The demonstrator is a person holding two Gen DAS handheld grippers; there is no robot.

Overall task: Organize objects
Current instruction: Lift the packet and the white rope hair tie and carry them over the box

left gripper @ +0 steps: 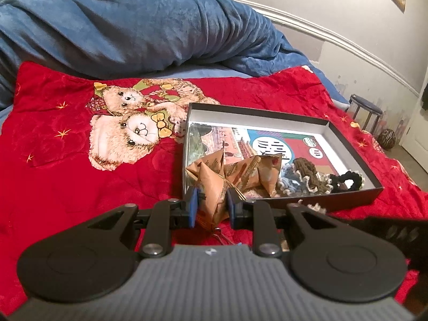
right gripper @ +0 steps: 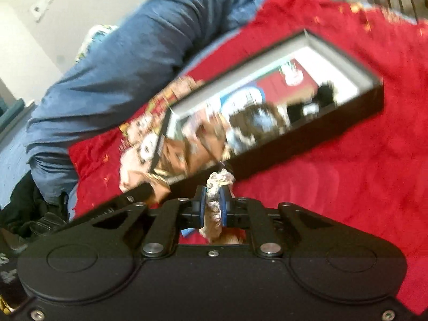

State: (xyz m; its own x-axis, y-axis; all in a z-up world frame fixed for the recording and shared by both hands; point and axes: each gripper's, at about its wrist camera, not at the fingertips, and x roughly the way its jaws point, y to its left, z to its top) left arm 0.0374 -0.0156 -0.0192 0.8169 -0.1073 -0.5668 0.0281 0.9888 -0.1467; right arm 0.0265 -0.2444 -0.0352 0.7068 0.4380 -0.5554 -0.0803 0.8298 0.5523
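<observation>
A rumpled blue plush blanket [left gripper: 139, 26] fills the back of the bed, its left end running out of the left wrist view. In front of it lies a red quilted cover printed with teddy bears [left gripper: 80, 139], partly hidden by the gripper bodies. On the cover sits a shallow black cardboard box with a grey inner wall [left gripper: 353, 160]; its floor shows a colourful printed sheet, mostly covered. Inside, at the near end, lie brown paper pyramid-shaped packets [left gripper: 248, 171] and beside them crocheted scrunchies in blue, olive and black [left gripper: 315, 179]. The right wrist view is tilted and smeared, so the box contents there are hard to read. The left gripper [left gripper: 212, 206] pinches a brown paper packet [left gripper: 211, 200] at the box's near left corner, its blue pads pressed on the packet's sides; the packet's lower part is hidden behind the fingers. The right gripper [right gripper: 214, 206] is pressed together on a pale frilly crocheted scrunchie [right gripper: 218, 182], just in front of the box's near wall.
</observation>
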